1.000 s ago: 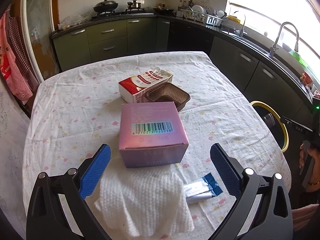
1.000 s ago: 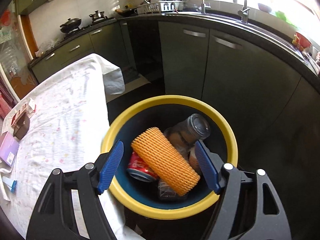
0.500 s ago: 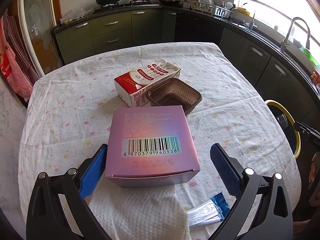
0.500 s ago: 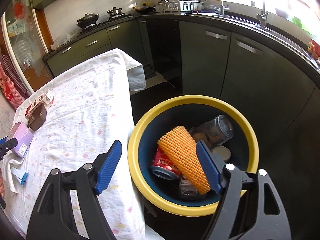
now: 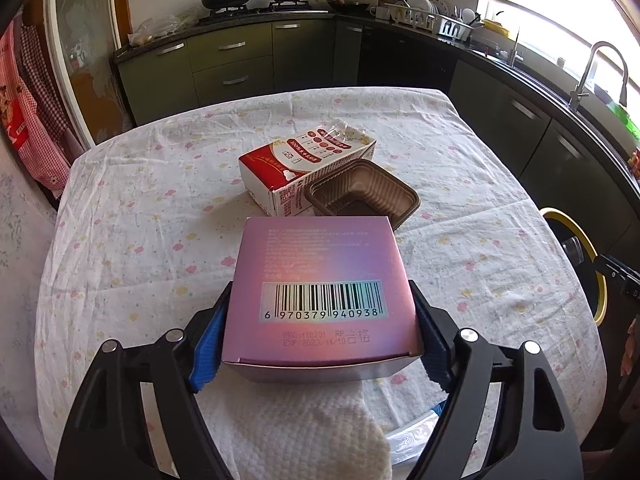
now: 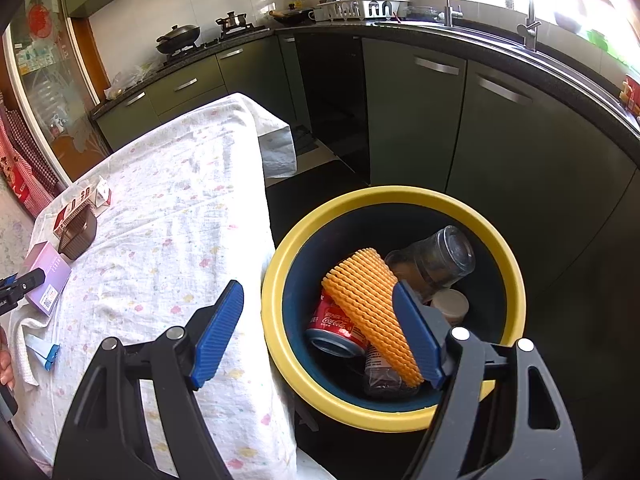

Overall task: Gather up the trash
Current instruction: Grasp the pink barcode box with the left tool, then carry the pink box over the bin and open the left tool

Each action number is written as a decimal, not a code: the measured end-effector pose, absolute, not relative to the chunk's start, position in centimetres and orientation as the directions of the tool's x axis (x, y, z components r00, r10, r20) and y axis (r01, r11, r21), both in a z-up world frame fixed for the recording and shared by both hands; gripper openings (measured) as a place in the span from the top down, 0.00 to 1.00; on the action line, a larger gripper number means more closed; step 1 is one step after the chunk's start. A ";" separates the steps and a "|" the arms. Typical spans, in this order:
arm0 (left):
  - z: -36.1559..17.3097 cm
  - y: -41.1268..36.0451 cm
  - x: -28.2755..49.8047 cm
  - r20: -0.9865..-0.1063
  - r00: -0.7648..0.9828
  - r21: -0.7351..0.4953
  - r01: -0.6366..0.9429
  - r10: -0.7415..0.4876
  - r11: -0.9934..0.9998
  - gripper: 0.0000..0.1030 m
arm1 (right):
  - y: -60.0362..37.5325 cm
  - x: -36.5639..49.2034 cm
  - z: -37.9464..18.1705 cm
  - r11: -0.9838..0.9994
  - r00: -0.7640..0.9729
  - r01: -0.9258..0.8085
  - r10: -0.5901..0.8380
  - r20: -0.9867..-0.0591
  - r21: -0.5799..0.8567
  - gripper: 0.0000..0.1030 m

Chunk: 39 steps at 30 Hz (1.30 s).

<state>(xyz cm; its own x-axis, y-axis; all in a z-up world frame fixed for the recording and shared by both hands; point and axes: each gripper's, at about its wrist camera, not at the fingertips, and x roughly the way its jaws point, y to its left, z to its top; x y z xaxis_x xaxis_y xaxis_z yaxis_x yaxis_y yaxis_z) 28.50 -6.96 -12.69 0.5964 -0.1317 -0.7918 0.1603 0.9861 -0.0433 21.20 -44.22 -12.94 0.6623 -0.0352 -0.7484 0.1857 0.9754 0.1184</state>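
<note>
Pink box (image 5: 320, 292), lower centre of the left wrist view, sits between the closing left gripper (image 5: 320, 344), pads touching its sides. Right gripper (image 6: 320, 336) hangs apart, empty, over the yellow-rimmed bin (image 6: 508, 248).

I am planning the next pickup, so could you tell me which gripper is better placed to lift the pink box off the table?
Left. The left gripper has its jaws closing around the pink box, one blue pad against each side. The right gripper hangs empty over the yellow-rimmed bin, away from the box.
</note>
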 end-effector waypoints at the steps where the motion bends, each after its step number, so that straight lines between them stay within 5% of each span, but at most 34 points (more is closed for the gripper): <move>1: -12.6 -7.0 28.4 -0.789 0.600 -0.043 0.163 -0.134 0.986 0.24 | -44.2 21.2 -12.9 0.975 0.662 0.185 -0.034 -0.748 0.119 0.30; 18: -5.8 -12.2 24.6 -0.698 0.678 -0.032 0.295 -0.232 0.955 0.24 | -46.1 19.8 -12.9 0.965 0.689 0.202 -0.020 -0.725 0.166 0.30; 31: -6.4 -30.9 23.4 -0.730 0.464 -0.100 0.654 -0.502 0.750 0.24 | -54.0 13.6 -12.1 0.910 0.717 0.352 -0.113 -0.687 0.217 0.29; 39: -10.3 -42.0 24.9 -0.761 0.378 -0.130 0.707 -0.527 0.695 0.24 | -56.9 11.1 -12.4 0.876 0.723 0.410 -0.142 -0.676 0.255 0.28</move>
<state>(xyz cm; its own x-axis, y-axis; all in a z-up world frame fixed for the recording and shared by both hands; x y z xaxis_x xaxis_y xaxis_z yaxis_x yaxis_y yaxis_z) 24.92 -41.98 -10.32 0.3781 -0.5271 -0.7610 0.7074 0.6948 -0.1298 11.15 -56.93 -12.45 0.7231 -0.1419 -0.6760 0.4100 0.8758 0.2547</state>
